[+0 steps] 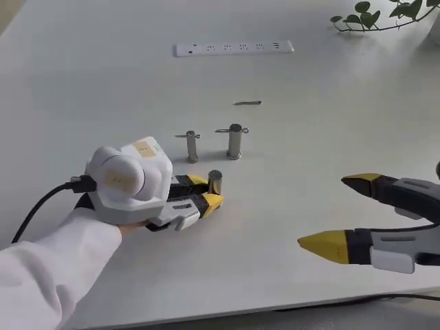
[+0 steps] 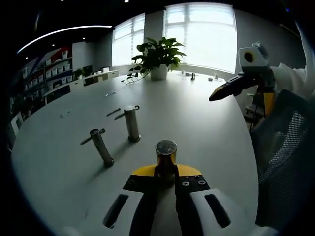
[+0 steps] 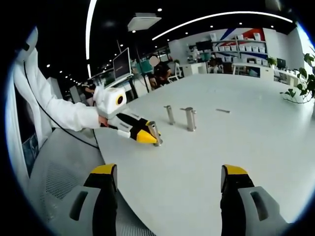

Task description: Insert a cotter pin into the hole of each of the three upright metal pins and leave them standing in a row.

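Observation:
My left gripper is shut on a bare upright metal pin standing on the white table; its round top shows between the yellow jaw tips. Behind it stand two more upright pins, each with a cotter pin through its top. A loose cotter pin lies flat farther back. My right gripper hovers open at the lower right, well apart from the pins, with nothing between its jaws. In the right gripper view the left gripper and its held pin sit ahead to the left.
A white power strip lies at the back of the table. Plant leaves reach in at the far right corner. A black cable trails from the left gripper. The table's near edge runs just below the right gripper.

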Tool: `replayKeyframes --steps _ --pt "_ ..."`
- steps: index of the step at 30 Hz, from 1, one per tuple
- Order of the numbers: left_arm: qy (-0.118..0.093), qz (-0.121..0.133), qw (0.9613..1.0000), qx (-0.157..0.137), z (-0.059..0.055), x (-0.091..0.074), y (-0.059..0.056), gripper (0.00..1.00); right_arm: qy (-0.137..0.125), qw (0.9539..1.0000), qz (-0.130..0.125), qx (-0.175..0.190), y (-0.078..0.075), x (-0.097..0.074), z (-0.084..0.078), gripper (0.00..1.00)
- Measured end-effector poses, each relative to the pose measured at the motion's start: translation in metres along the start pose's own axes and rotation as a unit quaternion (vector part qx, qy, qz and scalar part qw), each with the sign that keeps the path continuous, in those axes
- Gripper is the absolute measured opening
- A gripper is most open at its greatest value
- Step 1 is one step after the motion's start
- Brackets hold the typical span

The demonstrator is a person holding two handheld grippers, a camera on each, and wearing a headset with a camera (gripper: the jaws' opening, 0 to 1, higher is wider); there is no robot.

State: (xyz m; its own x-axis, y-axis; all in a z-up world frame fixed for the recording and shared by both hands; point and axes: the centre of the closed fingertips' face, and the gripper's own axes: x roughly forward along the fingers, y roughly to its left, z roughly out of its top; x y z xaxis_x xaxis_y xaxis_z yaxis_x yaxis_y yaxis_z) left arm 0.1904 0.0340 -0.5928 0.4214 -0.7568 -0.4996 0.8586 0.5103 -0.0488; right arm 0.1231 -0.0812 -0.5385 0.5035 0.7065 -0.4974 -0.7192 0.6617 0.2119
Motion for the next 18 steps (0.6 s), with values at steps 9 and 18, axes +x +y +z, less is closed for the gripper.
replayKeyframes --steps 9,18 --pt "-0.005 0.001 1.0 -0.002 0.0007 -0.0019 -0.0034 0.11 -0.007 0.9999 0.009 0.003 0.005 0.0042 0.0029 0.88" --pt "-0.007 -0.016 0.9998 -0.013 0.0037 -0.0075 -0.0084 0.19 -0.003 0.9999 0.014 0.004 0.0061 0.0054 0.0008 0.89"
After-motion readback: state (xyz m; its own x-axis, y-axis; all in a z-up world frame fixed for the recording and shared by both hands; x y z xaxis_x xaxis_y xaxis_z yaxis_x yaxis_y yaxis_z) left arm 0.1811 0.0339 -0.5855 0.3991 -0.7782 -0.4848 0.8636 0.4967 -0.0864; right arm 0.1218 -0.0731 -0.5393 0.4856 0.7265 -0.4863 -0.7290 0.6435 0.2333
